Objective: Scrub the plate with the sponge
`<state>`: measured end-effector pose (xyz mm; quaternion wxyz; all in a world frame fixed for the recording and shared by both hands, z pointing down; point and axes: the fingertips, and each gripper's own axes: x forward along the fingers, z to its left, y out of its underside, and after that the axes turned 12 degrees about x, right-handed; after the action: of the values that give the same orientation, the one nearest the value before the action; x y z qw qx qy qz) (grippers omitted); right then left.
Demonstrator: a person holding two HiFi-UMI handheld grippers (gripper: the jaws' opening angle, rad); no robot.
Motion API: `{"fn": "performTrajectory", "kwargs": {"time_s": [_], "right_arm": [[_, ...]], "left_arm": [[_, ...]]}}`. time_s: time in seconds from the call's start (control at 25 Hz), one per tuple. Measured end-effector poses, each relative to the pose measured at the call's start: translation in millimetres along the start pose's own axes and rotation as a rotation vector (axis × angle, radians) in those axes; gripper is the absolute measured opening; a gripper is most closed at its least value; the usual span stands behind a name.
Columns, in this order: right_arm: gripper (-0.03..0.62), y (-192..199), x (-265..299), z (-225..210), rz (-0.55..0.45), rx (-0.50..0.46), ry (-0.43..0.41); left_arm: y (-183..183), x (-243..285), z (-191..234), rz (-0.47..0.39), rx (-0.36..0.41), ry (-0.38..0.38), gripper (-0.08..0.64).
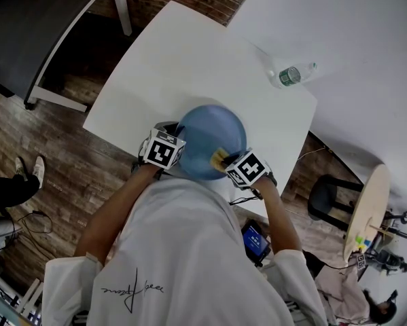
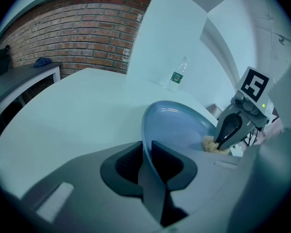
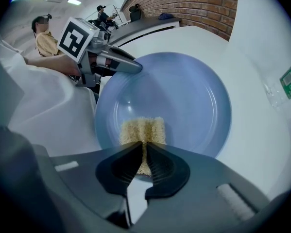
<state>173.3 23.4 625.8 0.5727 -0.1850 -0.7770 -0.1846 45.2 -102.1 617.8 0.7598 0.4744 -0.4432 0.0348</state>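
One plate [image 1: 213, 138], one sponge [image 3: 141, 130], one bottle [image 1: 291, 75] — left claw [image 2: 146, 149] pinching plate rim, right claw [image 3: 144, 152] squeezing sponge.

The plate [image 1: 213, 136] is at the table's [image 1: 169, 66] lower edge — sponge [image 1: 219, 157] in it, bottle [image 1: 293, 75] on the table, upper right.

Lab or studio workspace, not home. Bare white tables [image 1: 189, 66]. Exposed brick wall [image 2: 77, 28] at top. Wood-plank floor [image 1: 74, 161] at left, loose cables [image 1: 26, 223] lower left. Black stool [image 1: 325, 195] and gear on stands [image 1: 388, 258] lower right. Bystander [image 3: 47, 45] upper left in right gripper view.
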Motion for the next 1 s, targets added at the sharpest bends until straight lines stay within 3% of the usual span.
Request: {"fn": "performTrajectory", "kwargs": {"time_s": [1.0], "right_arm": [[0.032, -15, -5, -34, -0.002, -0.024, 0.094]], "left_arm": [[-1, 4, -1, 0.008, 0.003, 0.004, 0.074]]}}
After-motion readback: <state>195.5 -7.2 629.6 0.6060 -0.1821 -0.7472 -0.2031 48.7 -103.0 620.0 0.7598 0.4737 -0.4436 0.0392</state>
